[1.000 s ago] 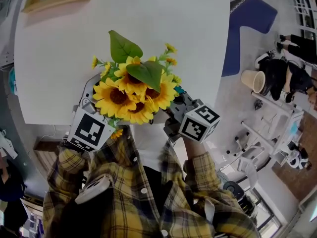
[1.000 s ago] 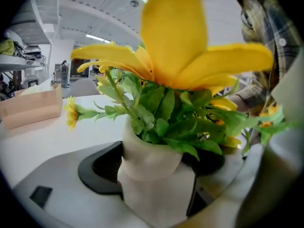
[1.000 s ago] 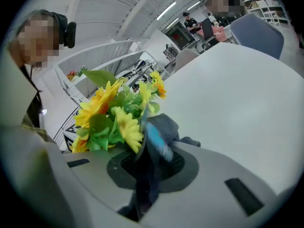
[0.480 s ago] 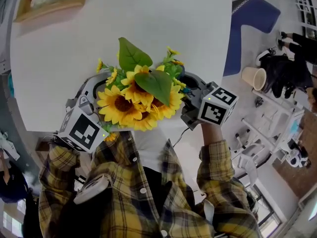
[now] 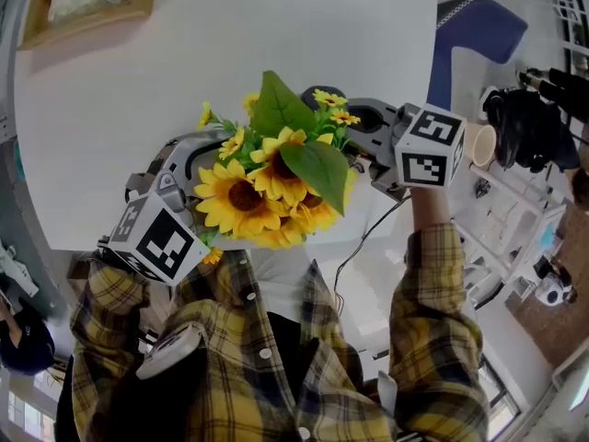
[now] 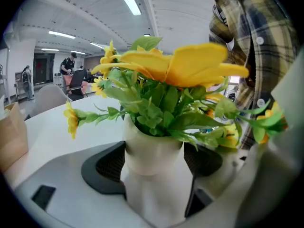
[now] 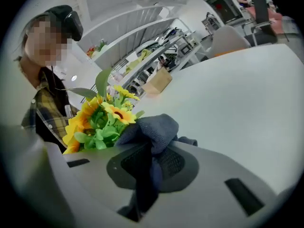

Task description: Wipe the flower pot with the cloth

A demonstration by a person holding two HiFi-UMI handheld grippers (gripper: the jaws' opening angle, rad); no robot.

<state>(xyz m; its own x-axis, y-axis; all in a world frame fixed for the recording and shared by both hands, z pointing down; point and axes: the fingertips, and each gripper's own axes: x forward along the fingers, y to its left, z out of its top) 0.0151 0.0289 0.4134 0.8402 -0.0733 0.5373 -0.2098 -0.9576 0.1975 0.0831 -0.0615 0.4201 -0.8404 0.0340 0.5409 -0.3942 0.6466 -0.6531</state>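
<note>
- A white surface [image 5: 276,26] in a bright, open workroom, with the person standing at its near edge.
- The left gripper [image 6: 154,165] has just closed its jaws a little, and they clamp the white flower pot [image 6: 153,198] by its sides, I'd say to steady it for wiping.
- The right gripper [image 7: 152,160] has its jaws pinched on the grey cloth [image 7: 154,127], bunched beside the sunflowers [image 5: 267,182].
- From the head view, the blooms hide the pot; only the left gripper view shows it and the grip.

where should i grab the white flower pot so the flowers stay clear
Grip the white flower pot at the waist below its bulging rim, coming from the side with a jaw on each flank, as the left gripper does. The sunflowers spread wide over the top, so coming from above is likely blocked.
</note>
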